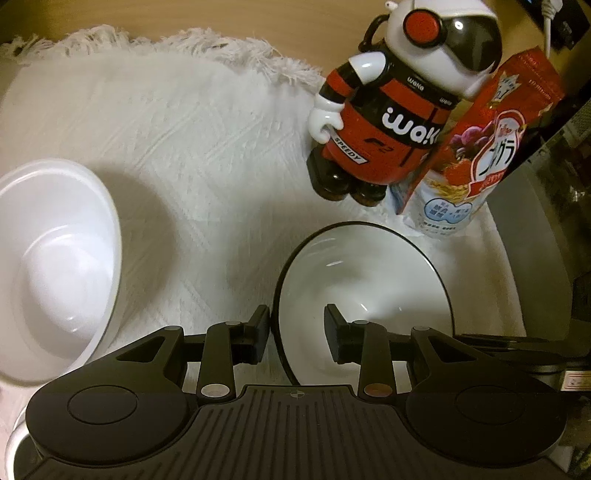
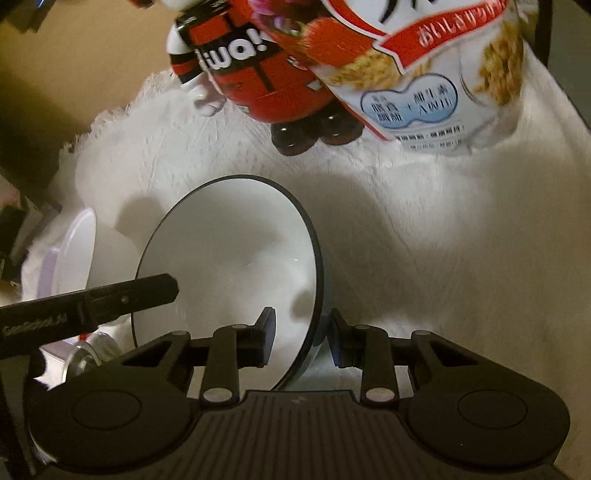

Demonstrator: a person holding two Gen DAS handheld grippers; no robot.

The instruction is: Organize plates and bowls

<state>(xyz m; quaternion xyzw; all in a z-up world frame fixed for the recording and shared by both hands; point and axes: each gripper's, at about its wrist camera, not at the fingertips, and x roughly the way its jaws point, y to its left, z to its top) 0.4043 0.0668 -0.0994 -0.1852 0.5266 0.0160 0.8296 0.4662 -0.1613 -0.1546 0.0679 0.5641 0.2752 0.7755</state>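
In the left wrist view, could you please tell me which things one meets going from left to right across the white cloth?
Plain white bowl → black-rimmed bowl → cereal bag. The robot figure overlaps the bag, so it is left out.

White fringed cloth (image 1: 192, 122) over tan tabletop (image 1: 221, 14); dim warm light

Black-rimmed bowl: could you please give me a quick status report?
Both grippers straddle the black-rimmed bowl rim: right gripper shut on it, left gripper not visibly clamped. Plain white bowl alongside. Nothing obstructing.
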